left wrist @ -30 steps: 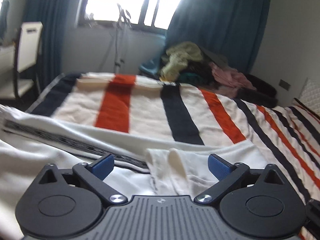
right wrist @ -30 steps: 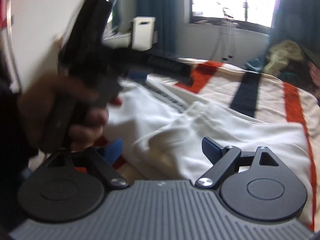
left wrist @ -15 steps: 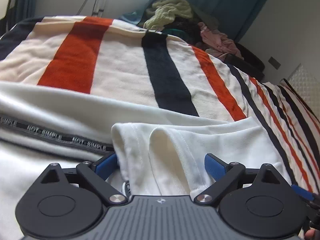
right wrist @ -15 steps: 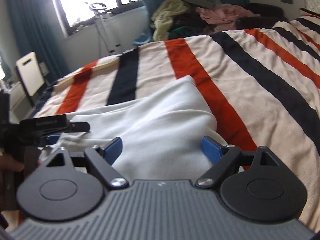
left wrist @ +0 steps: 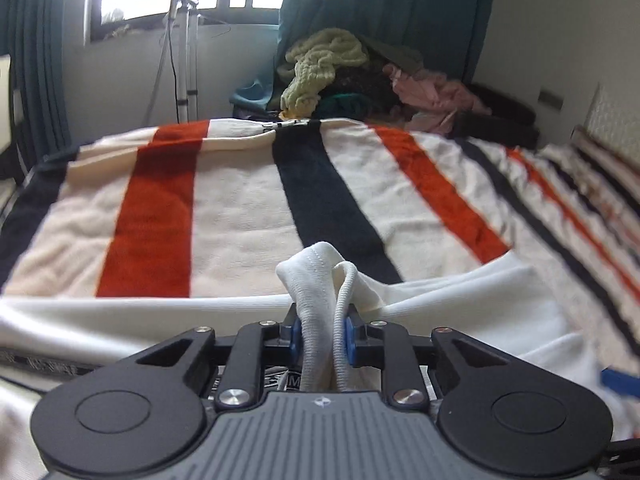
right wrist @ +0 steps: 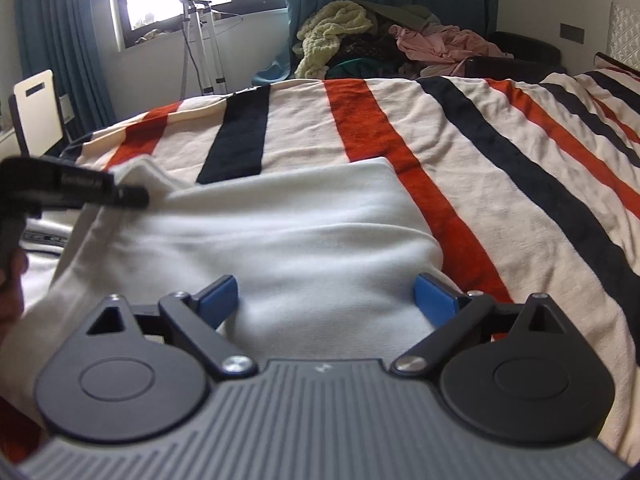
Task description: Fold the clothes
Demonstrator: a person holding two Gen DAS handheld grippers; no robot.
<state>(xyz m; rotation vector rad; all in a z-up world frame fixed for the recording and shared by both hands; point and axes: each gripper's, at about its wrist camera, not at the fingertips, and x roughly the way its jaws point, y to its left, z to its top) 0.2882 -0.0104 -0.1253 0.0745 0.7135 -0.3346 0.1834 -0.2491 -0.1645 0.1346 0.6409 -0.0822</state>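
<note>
Left gripper (left wrist: 322,338): jaws have just closed, now pinching a bunched hem of the white garment (left wrist: 460,300), which half a second ago lay loose between spread pads.
Right gripper (right wrist: 326,300): spread wide, cloth under it, nothing pinched; jaws have just opened a little further.
Garment: lying on the striped bed (right wrist: 500,184).
Judgement: one corner secured; the second grip is still needed before the fold.

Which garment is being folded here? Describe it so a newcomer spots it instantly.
Start at the striped blanket covering the bed. On its near edge lies a white garment, one ribbed edge pinched in the left gripper. Unlike the heaped clothes pile beyond, it is plain white and spread flat.
</note>
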